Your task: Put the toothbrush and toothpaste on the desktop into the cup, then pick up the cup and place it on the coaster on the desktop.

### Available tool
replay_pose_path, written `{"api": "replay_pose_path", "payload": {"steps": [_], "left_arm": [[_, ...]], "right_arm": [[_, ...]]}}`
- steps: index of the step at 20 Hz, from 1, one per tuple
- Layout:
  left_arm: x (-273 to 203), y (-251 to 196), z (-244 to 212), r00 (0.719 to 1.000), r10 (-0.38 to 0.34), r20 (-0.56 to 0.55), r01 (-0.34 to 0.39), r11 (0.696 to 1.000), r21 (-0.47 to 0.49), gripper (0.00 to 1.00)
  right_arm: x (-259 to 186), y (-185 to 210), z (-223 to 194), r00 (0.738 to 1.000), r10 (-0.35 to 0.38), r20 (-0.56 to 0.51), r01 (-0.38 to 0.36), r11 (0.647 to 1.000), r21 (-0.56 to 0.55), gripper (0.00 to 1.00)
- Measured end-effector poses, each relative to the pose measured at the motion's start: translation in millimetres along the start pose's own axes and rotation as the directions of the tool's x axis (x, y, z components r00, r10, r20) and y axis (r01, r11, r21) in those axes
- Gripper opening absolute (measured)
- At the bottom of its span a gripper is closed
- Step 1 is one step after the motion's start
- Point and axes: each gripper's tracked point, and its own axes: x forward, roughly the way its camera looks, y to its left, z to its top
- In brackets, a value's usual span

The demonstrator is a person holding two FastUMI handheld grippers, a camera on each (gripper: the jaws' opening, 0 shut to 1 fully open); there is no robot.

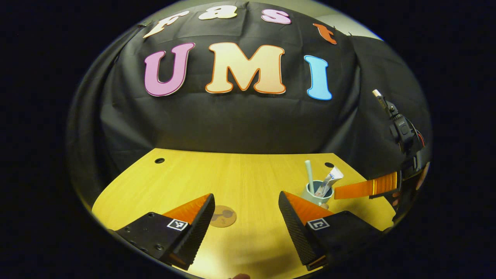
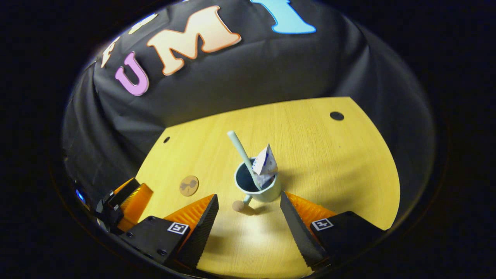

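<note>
The cup [image 2: 259, 185] stands upright on the desktop [image 2: 329, 162], just ahead of the right gripper [image 2: 249, 217], whose jaws are spread wide and grasp nothing; the cup sits at about 12 o'clock from the gap between them, not yet touched. The toothbrush [image 2: 242, 153] leans in the cup toward 11 o'clock, and the toothpaste [image 2: 265, 164] stands in it toward 1 o'clock, so the loading step appears complete. A small handle with a round knob [image 2: 238, 205] projects from the cup's base side toward 7 o'clock. The coaster [image 2: 189, 185] lies flat at roughly 9 o'clock from the cup, well apart from it. In the left gripper view the left gripper [image 1: 246, 219] is likewise released and empty, with the coaster [image 1: 223, 216] just beyond its gap. Judgement: the cup looks rigid and smooth-glazed, hence slippery and breakable if dropped; its contents are light but tall, and will shift or tip if the cup is tilted. Hold should be taken across the cup's body below the rim, clear of the handle, and the cup kept level in transit.
</note>
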Motion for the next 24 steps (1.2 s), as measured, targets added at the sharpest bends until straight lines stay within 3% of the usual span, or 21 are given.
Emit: {"api": "replay_pose_path", "payload": {"steps": [2, 3, 4, 6, 9, 10, 12, 13, 14, 15, 18, 19, 20, 22, 24], "left_arm": [[-7.8, 20.7, -4.3, 1.0, 0.018, -0.002, -0.018, 1.0, -0.007, 0.95], [-9.4, 30.4, -5.4, 1.0, 0.026, -0.004, -0.026, 1.0, -0.017, 0.95], [-12.4, 40.0, -9.6, 0.999, 0.034, -0.01, -0.035, 0.999, -0.029, 0.95], [-14.6, 58.3, -19.9, 0.998, 0.05, -0.03, -0.051, 0.997, -0.055, 0.95], [-16.4, 84.1, -34.0, 0.995, 0.077, -0.068, -0.082, 0.994, -0.073, 0.95], [-16.4, 94.8, -36.5, 0.994, 0.087, -0.071, -0.092, 0.993, -0.077, 0.95], [-17.7, 109.3, -39.8, 0.992, 0.101, -0.074, -0.107, 0.991, -0.081, 0.95], [-18.4, 115.9, -41.5, 0.991, 0.106, -0.08, -0.113, 0.99, -0.082, 0.95], [-19.0, 121.7, -42.9, 0.99, 0.11, -0.085, -0.117, 0.99, -0.083, 0.95], [-18.9, 126.5, -45.2, 0.989, 0.114, -0.09, -0.122, 0.989, -0.086, 0.95], [-18.5, 144.1, -49.3, 0.987, 0.126, -0.102, -0.136, 0.987, -0.092, 0.95], [-17.1, 147.6, -51.2, 0.986, 0.13, -0.106, -0.14, 0.986, -0.093, 0.95], [-16.9, 151.4, -52.0, 0.985, 0.133, -0.111, -0.143, 0.985, -0.092, 0.95], [-15.1, 156.7, -53.4, 0.984, 0.134, -0.113, -0.144, 0.986, -0.088, 0.95], [-12.5, 158.1, -52.5, 0.985, 0.13, -0.116, -0.14, 0.987, -0.085, 0.95]], "right_arm": [[6.5, -4.3, -7.3, 0.997, -0.033, -0.068, 0.034, 0.999, 0.012, 0.99], [10.8, -5.1, -9.0, 0.995, -0.042, -0.093, 0.044, 0.999, 0.022, 0.94], [13.4, -5.4, -10.6, 0.992, -0.05, -0.116, 0.054, 0.998, 0.03, 0.98], [22.8, -6.3, -12.0, 0.987, -0.07, -0.147, 0.077, 0.996, 0.045, 0.94], [39.5, -4.1, -15.9, 0.976, -0.091, -0.2, 0.105, 0.992, 0.065, 0.94], [45.6, -1.8, -19.4, 0.972, -0.09, -0.218, 0.107, 0.992, 0.068, 0.98], [56.3, -2.1, -27.9, 0.959, -0.107, -0.262, 0.129, 0.99, 0.066, 0.94], [62.5, -3.1, -31.1, 0.953, -0.121, -0.279, 0.142, 0.988, 0.057, 0.98], [68.0, -4.4, -33.4, 0.948, -0.134, -0.288, 0.152, 0.988, 0.041, 0.94], [72.2, -3.5, -35.3, 0.943, -0.139, -0.302, 0.157, 0.987, 0.036, 0.99], [83.8, -8.9, -40.5, 0.929, -0.176, -0.326, 0.187, 0.982, 0.004, 0.98], [87.6, -10.5, -41.5, 0.928, -0.182, -0.326, 0.192, 0.981, -0.001, 0.94], [89.1, -13.8, -41.6, 0.925, -0.195, -0.327, 0.202, 0.979, -0.012, 0.97], [89.7, -16.7, -41.6, 0.923, -0.206, -0.325, 0.209, 0.978, -0.027, 0.82], [89.1, -14.5, -43.5, 0.92, -0.198, -0.337, 0.198, 0.98, -0.035, 0.82]]}}
